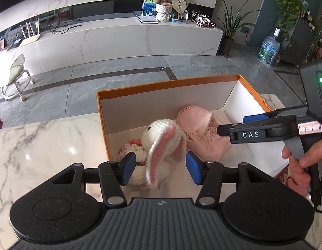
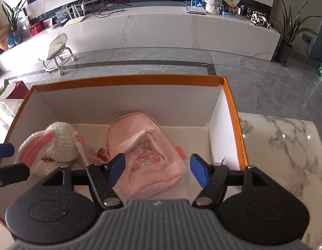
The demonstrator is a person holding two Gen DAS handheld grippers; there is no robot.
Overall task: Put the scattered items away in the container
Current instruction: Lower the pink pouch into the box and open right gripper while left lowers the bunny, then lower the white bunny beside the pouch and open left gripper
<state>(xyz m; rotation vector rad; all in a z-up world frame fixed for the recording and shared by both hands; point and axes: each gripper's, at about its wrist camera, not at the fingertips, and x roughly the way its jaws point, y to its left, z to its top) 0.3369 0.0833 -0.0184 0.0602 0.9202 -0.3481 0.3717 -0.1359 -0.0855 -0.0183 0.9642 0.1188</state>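
1. Nearest the lens, the left gripper (image 1: 160, 170) hangs over the near-left part of the box with its blue pads spread apart; the crocheted rabbit (image 1: 161, 143) sits between and beyond them, and neither pad visibly presses on it.
2. The right gripper (image 2: 159, 169) is likewise spread wide above the pink mini backpack (image 2: 148, 156). Whether its left pad touches the fabric cannot be told; the right pad stands clear.
3. Both soft items lie on the floor of the orange-rimmed box (image 2: 127, 79), rabbit to the left, backpack just beside it to the right. A small red object (image 2: 101, 153) lies between them, too small to identify.
4. The box rests on the marble table (image 1: 36, 141). Judged from this layout, the tidying is well advanced or complete: two items are inside and no loose item shows on the visible tabletop.
5. What remains is uncertain. The gripper bodies mask the near strip of table and the box's near wall, and a reddish patch at the right edge of the left wrist view, beside the person's right hand (image 1: 302, 162), is cut off.
6. Farthest back, a grey tiled floor (image 2: 161, 62) and a long marble console (image 2: 161, 27) carry decor unrelated to the task.
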